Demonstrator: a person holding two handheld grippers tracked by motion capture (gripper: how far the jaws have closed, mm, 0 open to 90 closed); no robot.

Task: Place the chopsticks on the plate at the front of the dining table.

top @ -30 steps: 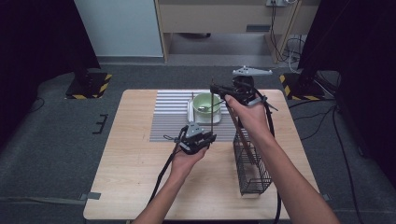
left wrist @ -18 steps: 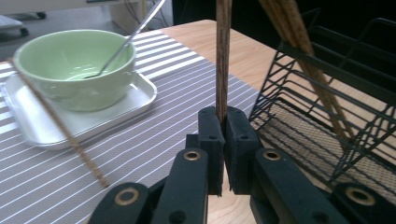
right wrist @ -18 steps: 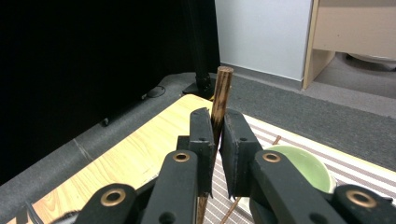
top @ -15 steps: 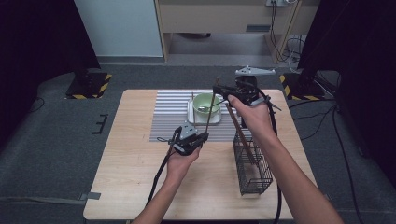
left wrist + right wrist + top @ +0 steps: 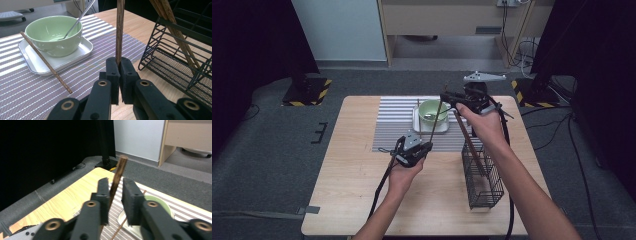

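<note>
The wooden table (image 5: 362, 200) fills the middle of the high view, pale and broad, with a person's forearms rising from the bottom edge. Across its upper half lies a grey striped placemat (image 5: 394, 125). At the right of the table stands a black wire basket (image 5: 482, 180), with wooden chopsticks (image 5: 472, 147) leaning up out of it; in the left gripper view the basket (image 5: 180, 62) takes the right side of the frame.

On the mat, upper centre of the high view, sits a white tray (image 5: 430, 127) carrying a pale green bowl (image 5: 433, 110). In the left gripper view the bowl (image 5: 53, 35) is at upper left, a metal spoon (image 5: 77, 21) resting inside it, and a single chopstick (image 5: 45, 62) lies slanting over the tray's edge onto the mat.

The left gripper (image 5: 414, 150), centre of the high view, is clenched on the lower end of a dark wooden chopstick (image 5: 435, 122), which slants up and to the right above the mat toward the right gripper. In the left gripper view that stick (image 5: 120, 30) rises straight from between the pressed jaws.

The right gripper (image 5: 452, 97), upper right of centre, has its jaws around the stick's top end; they have just been opening. In the right gripper view the stick (image 5: 117, 175) leans against the left jaw with a clear gap to the other one, so the hold is released.
</note>
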